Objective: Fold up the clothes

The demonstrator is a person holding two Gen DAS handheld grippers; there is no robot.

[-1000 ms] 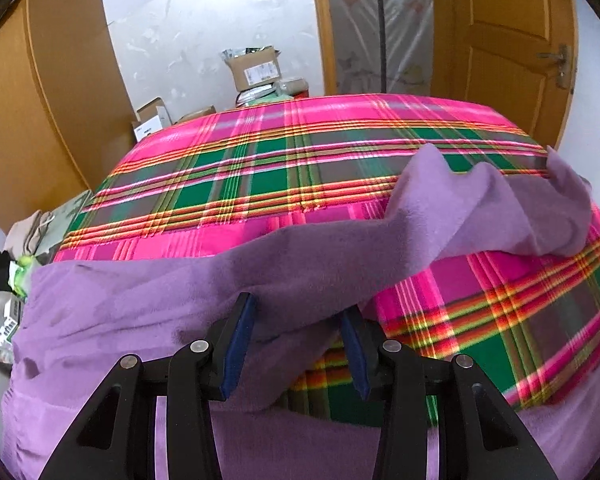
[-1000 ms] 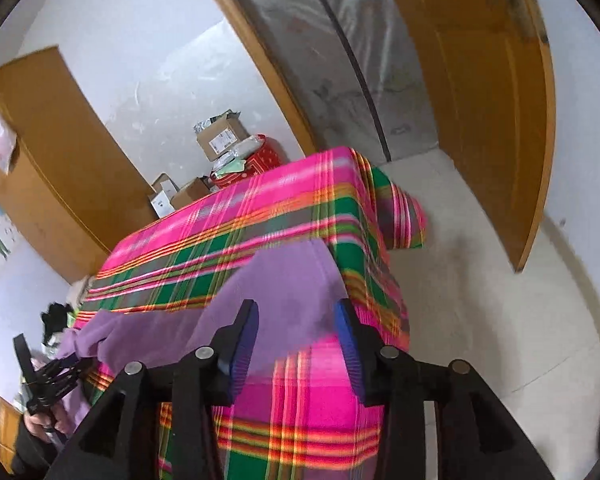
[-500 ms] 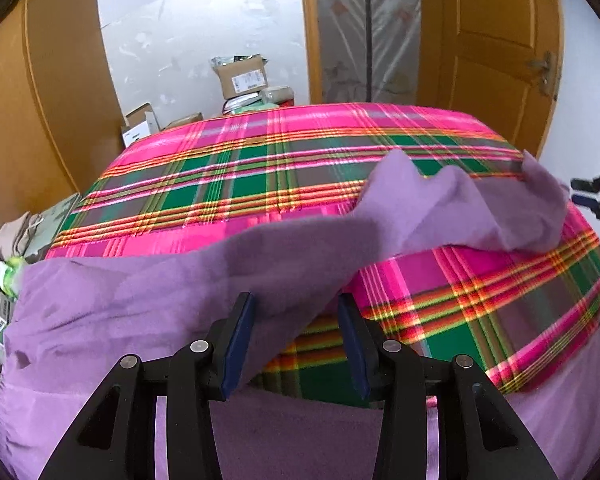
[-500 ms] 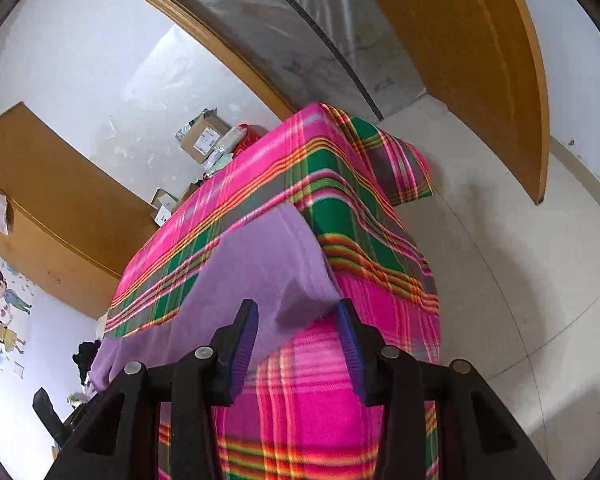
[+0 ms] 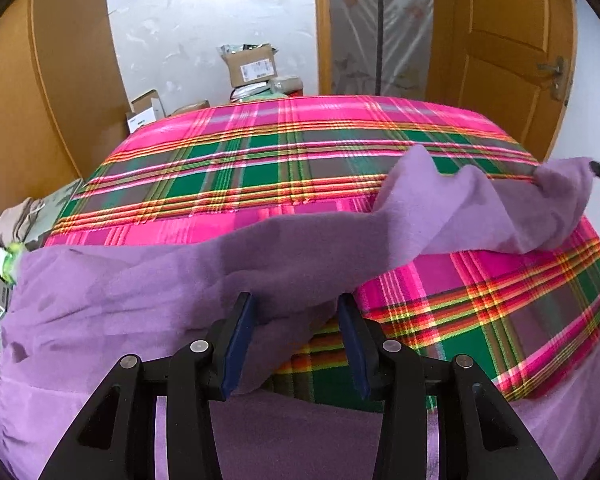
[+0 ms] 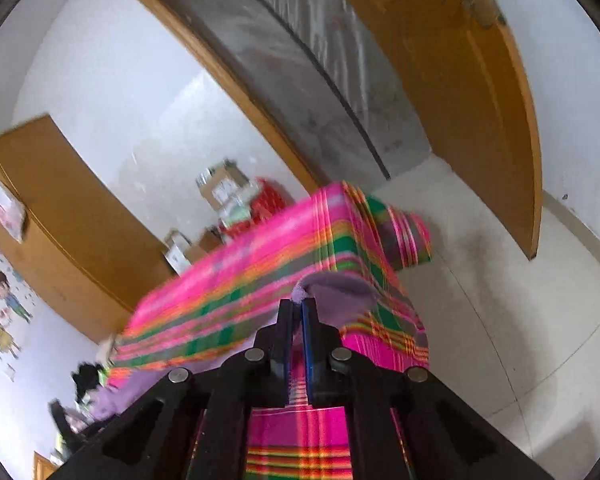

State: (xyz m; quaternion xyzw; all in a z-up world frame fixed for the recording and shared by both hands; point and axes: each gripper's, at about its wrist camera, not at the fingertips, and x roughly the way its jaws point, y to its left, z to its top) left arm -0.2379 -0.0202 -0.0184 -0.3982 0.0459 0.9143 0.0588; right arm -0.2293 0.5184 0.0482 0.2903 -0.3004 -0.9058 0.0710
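Evidently to stretch the garment (image 5: 228, 264) for folding, the right gripper (image 6: 298, 312) pinched its far corner tight; the left gripper (image 5: 296, 320) stood wide, cloth between its jaws ungripped.

The left wrist view is being taken low over the near edge of the plaid-covered tabletop (image 5: 300, 168), facing across it toward the far wall and door (image 5: 500, 48). The right wrist view is being taken tilted, close beside the tabletop's right end. Tabletop, purple garment (image 6: 340, 292) and door are being shared.
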